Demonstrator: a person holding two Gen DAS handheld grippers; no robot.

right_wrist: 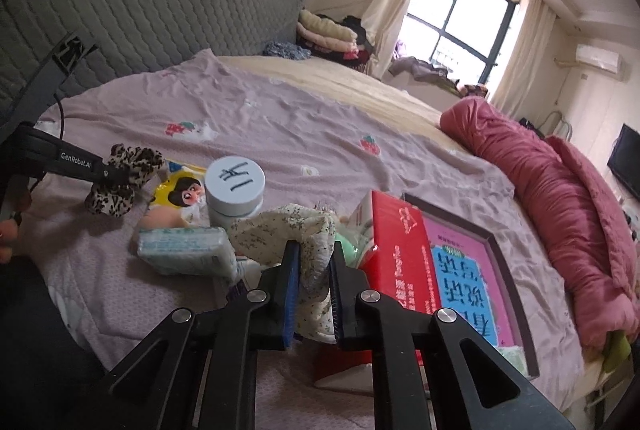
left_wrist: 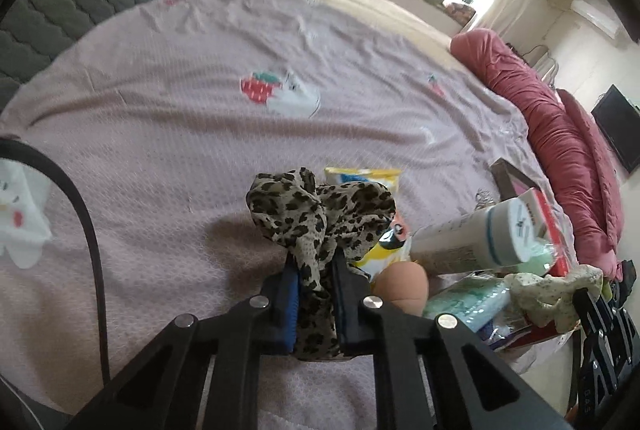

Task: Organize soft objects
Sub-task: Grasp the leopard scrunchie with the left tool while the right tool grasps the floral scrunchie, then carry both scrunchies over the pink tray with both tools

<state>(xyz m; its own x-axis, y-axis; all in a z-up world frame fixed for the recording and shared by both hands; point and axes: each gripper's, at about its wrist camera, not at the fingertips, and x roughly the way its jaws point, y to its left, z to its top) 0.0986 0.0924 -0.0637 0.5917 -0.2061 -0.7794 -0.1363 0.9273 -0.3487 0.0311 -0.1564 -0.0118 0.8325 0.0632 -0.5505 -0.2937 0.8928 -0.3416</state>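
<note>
My left gripper (left_wrist: pixel 314 266) is shut on a leopard-print scrunchie (left_wrist: pixel 320 209), which bunches above the pads and hangs through between them. The right wrist view shows that scrunchie (right_wrist: pixel 120 181) lifted off the bedsheet at the left, held by the left gripper (right_wrist: pixel 106 175). My right gripper (right_wrist: pixel 314 254) is shut on a cream floral scrunchie (right_wrist: pixel 288 230), pinched between its blue pads. In the left wrist view the floral scrunchie (left_wrist: pixel 556 290) sits at the right edge in the right gripper's fingers (left_wrist: pixel 588 306).
A pile lies on the pink bedsheet (left_wrist: pixel 200 133): a white jar (right_wrist: pixel 234 189), a yellow cartoon packet (right_wrist: pixel 180 189), a tissue pack (right_wrist: pixel 184 250), a beige egg-shaped ball (left_wrist: pixel 402 284), a red box (right_wrist: pixel 396 242) and a framed pink-blue board (right_wrist: pixel 468 266). A red quilt (right_wrist: pixel 552 197) lines the right side.
</note>
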